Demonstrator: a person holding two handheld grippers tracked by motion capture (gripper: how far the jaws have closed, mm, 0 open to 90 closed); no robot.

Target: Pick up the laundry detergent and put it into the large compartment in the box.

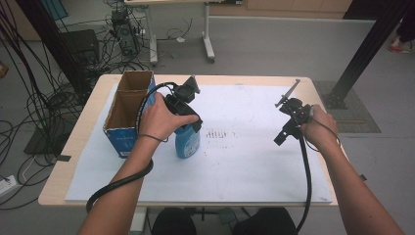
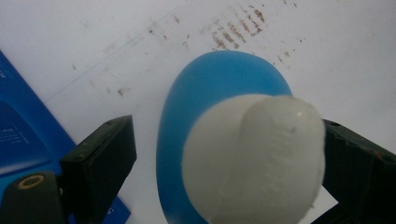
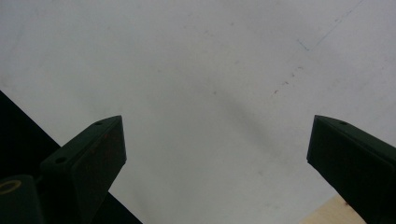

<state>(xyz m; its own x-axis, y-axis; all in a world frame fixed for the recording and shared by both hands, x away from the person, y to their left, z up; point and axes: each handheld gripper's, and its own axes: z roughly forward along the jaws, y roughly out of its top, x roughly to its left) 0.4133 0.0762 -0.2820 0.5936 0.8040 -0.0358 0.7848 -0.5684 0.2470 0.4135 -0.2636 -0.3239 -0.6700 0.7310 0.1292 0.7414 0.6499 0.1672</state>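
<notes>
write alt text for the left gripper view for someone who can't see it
A blue bottle with a white cap stands on white paper, seen from above between the left gripper's two black jaws. One jaw sits at the cap's side; the other stands clear of the bottle. A blue box edges in at left.

Black grippers [image 1: 288, 128], corrugated black cables [image 1: 117, 183], bare forearms.
</notes>
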